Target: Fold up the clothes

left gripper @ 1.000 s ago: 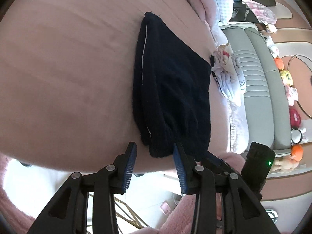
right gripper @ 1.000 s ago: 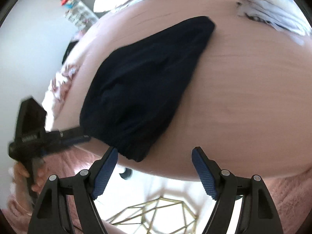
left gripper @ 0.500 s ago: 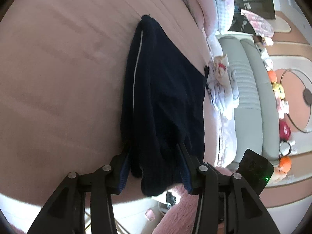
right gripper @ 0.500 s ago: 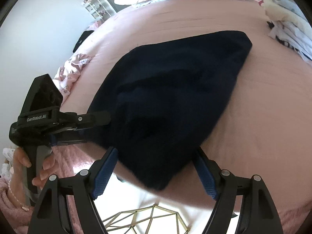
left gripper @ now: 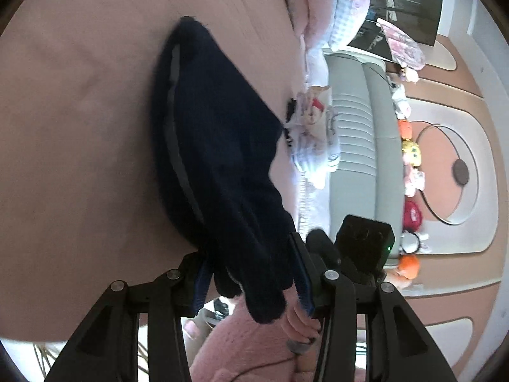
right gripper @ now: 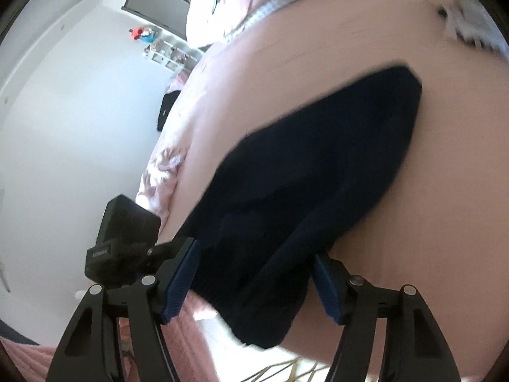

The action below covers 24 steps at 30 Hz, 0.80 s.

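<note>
**Near hem gripped, next fold not yet made**

The dark navy knitted garment lies already narrowed lengthwise on the pink bedspread, so at least one crosswise fold seems left. The left gripper is partly closed, its fingers pinching the near hem. The right gripper, wider set, brackets the same hem, apparently gripping.

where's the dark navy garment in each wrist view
Left wrist: dark navy garment runs from upper centre down between the left hand-held gripper fingers.
Right wrist: it spans centre, upper right down into the right hand-held gripper.
Shared landmark: the pink bedspread beneath it.
</note>
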Motion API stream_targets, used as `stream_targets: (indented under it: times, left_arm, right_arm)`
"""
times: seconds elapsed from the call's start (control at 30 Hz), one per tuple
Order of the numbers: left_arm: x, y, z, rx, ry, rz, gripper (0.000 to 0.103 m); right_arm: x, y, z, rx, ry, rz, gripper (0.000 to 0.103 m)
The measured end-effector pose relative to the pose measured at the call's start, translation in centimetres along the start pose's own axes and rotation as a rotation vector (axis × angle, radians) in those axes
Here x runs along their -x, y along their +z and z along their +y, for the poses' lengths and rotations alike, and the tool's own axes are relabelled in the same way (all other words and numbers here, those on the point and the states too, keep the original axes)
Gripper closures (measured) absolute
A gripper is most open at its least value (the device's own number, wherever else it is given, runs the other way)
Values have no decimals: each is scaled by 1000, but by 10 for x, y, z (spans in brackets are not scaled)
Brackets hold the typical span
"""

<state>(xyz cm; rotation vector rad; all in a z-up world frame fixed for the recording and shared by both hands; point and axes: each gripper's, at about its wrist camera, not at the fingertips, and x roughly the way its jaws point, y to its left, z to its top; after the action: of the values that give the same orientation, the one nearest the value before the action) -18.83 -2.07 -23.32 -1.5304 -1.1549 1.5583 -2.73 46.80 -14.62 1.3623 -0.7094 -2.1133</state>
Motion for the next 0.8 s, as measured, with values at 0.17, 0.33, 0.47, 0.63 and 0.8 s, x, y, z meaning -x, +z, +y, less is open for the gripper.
stream_targets:
  times: [0.17, 0.33, 0.47, 0.63, 0.8]
  left_arm:
    - [-21, -4, 5, -54, 177, 42, 64]
    - [-15, -20, 15, -34, 82, 27, 80]
    - [-3, -21, 13, 21, -34, 7, 83]
    - [1, -18, 13, 73, -132, -7, 83]
    - [5, -16, 17, 101, -187, -27, 83]
  right_arm:
    - [-20, 10, 9, 42, -146, 27, 35]
    - [-25, -30, 3, 37, -346, 75, 35]
    - [-16, -46, 3, 21, -428, 76, 35]
    - [-20, -49, 21, 111, -507, 107, 35]
    - [-29, -51, 33, 206, -563, 168, 35]
